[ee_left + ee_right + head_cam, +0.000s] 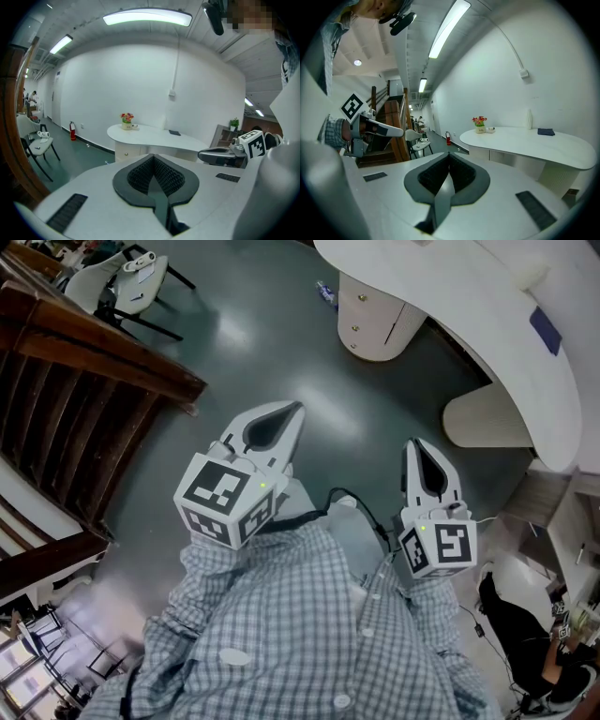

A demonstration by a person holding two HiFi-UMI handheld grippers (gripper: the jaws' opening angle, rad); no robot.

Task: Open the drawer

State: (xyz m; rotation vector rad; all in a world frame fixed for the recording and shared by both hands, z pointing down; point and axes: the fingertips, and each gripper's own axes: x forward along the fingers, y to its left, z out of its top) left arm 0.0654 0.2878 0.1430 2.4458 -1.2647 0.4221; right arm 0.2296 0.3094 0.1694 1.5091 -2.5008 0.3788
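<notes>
Jaws on both tools are pressed together with nothing between them. The left gripper (291, 411) and the right gripper (416, 446) are both empty, held out in front of the person's checked shirt (309, 615) and pointing across the grey-green floor (272, 324).

The drawer unit (375, 322) stands well apart from both grippers. It is a pale rounded pedestal tucked under the near end of the curved white desk (487, 306). Small round knobs (354, 329) show on its front, one above another. How many drawers there are cannot be told from here. In the left gripper view the same pedestal sits below the desk end that carries a flower pot (126, 121).

The drawer front looks like rigid painted board, so it should neither flex nor crush. The box behind it probably runs on slides and should come out with a modest, steady pull. The knob is the only sensible hold. It is small, smooth and rounded, so pads closed on its crown could slip off. A better grip would open the jaws, bring them around the knob and close behind its widest part. The pull should then be straight out and level, since a skewed pull may bind the slides.

To the left are a dark wooden stair rail (94, 352) and a white chair (127, 282), neither in the way.
</notes>
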